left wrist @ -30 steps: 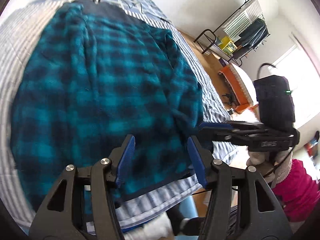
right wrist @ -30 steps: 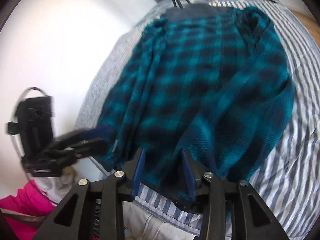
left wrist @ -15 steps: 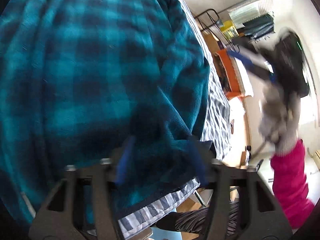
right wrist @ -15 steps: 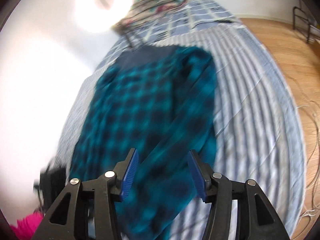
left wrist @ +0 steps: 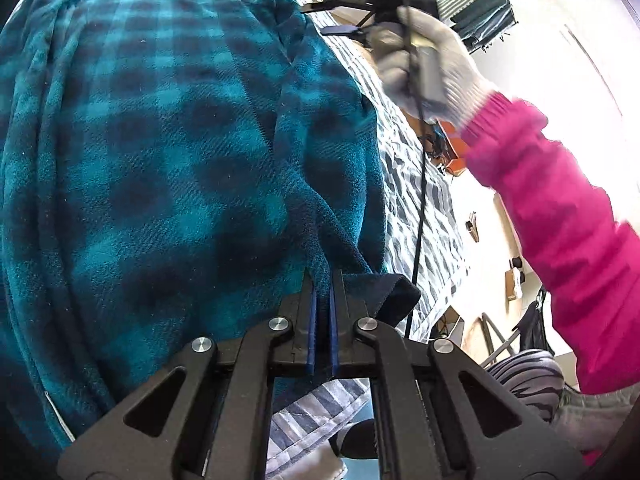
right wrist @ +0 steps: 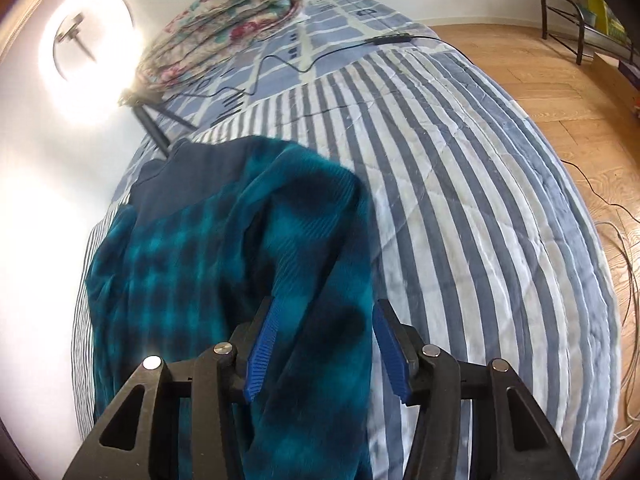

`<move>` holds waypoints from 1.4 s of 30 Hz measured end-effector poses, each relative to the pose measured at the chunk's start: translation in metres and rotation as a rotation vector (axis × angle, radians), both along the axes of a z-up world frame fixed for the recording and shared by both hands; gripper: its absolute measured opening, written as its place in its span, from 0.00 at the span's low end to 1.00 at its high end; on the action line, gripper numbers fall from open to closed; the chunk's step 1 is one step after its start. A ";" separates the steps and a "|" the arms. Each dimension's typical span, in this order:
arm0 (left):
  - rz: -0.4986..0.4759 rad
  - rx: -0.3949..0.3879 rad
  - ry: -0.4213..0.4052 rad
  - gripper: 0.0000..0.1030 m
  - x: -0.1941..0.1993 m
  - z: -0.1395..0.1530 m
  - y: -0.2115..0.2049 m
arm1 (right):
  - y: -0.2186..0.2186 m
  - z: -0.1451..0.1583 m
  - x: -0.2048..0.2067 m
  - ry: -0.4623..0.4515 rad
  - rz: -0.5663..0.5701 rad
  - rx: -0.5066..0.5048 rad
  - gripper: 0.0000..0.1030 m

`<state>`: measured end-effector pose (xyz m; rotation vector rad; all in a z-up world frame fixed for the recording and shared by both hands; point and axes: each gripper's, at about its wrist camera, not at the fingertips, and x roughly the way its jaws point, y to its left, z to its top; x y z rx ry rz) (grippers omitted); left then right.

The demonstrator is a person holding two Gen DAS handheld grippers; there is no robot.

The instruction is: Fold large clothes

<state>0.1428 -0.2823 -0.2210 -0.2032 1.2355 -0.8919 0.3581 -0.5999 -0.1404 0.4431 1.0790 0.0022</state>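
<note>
A large teal and black plaid fleece shirt point(left wrist: 168, 152) lies spread on the striped bed cover point(left wrist: 420, 216). My left gripper point(left wrist: 323, 280) is shut on the shirt's bottom hem near the dark cuff of its right sleeve. In the right wrist view the shirt point(right wrist: 224, 256) lies along the left side of the bed, with its dark collar at the far end. My right gripper point(right wrist: 324, 320) is open, its blue pads either side of the shirt's right sleeve and just above it. The right gripper point(left wrist: 360, 8) also shows in the left wrist view, held by a gloved hand further up the shirt.
A folded floral quilt point(right wrist: 224, 20) sits at the head of the bed. A black cable point(right wrist: 304, 64) runs across the cover there. A tripod leg point(right wrist: 152, 124) stands by the collar. Wooden floor point(right wrist: 560, 92) lies to the right, with a metal rack point(right wrist: 568, 20).
My left gripper has dropped to the hem and shut on it. My right gripper has swung from the hem up along the right sleeve and stays open.
</note>
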 end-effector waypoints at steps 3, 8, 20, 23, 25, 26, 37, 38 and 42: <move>-0.006 0.006 -0.009 0.02 -0.003 0.001 -0.001 | -0.012 -0.010 0.014 -0.008 -0.044 0.038 0.40; -0.003 0.003 -0.012 0.02 -0.002 0.006 -0.004 | -0.014 -0.016 0.022 -0.014 -0.059 0.080 0.04; -0.005 -0.007 -0.044 0.02 -0.019 0.016 0.008 | 0.027 0.072 -0.006 -0.182 0.027 0.041 0.00; -0.013 -0.007 -0.040 0.02 -0.028 0.014 0.011 | 0.056 0.083 -0.001 -0.185 0.084 -0.019 0.00; -0.012 -0.001 -0.035 0.02 -0.032 0.012 0.013 | 0.080 0.086 0.007 -0.182 0.132 -0.044 0.00; -0.009 0.003 -0.030 0.02 -0.034 0.010 0.013 | 0.091 0.085 0.010 -0.181 0.149 -0.054 0.00; 0.022 0.047 0.013 0.02 -0.027 -0.014 0.018 | 0.196 0.000 0.068 -0.047 0.292 -0.140 0.00; 0.016 0.050 0.012 0.02 -0.026 -0.015 0.018 | 0.198 -0.009 0.071 -0.029 0.296 -0.145 0.01; 0.020 0.051 0.020 0.02 -0.023 -0.012 0.021 | 0.198 -0.025 0.071 0.026 0.304 -0.145 0.14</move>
